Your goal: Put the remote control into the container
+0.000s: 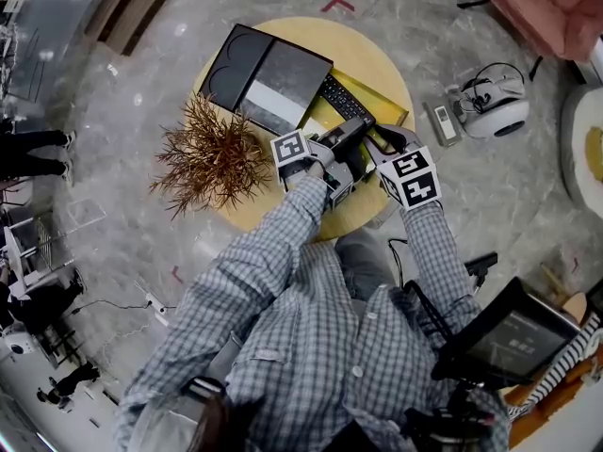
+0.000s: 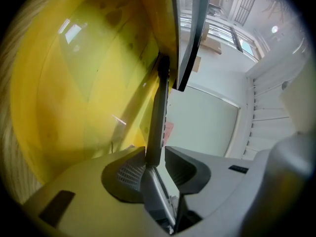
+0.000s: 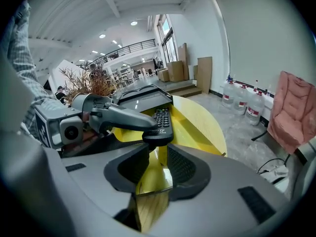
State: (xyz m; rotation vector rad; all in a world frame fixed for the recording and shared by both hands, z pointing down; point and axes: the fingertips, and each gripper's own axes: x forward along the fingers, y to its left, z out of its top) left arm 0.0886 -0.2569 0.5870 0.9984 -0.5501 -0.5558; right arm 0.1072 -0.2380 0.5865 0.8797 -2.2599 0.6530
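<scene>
While the person in the checked shirt leans over it, the round wooden table (image 1: 369,59) carries two big items: a flat black-and-grey case (image 1: 264,78) at far left and a yellow container (image 1: 391,111) just right of it. A dried brown plant (image 1: 212,158) sits at the table's left edge.

The container is translucent with an open top. In the left gripper view its inside wall (image 2: 74,83) fills most of the frame.

The left gripper (image 1: 358,128) comes in about level from the near side. Its jaws are clamped on the near end of the remote control (image 1: 341,99). The remote is black, buttons up, and hangs over the container's inside with its far end just beside the case. Can't tell if it touches the container floor.

The right gripper (image 3: 158,164) tilts down at the container's near wall. Its jaws are partway apart with the yellow wall running between them. The pads aren't visibly pressing, so it grips nothing.
</scene>
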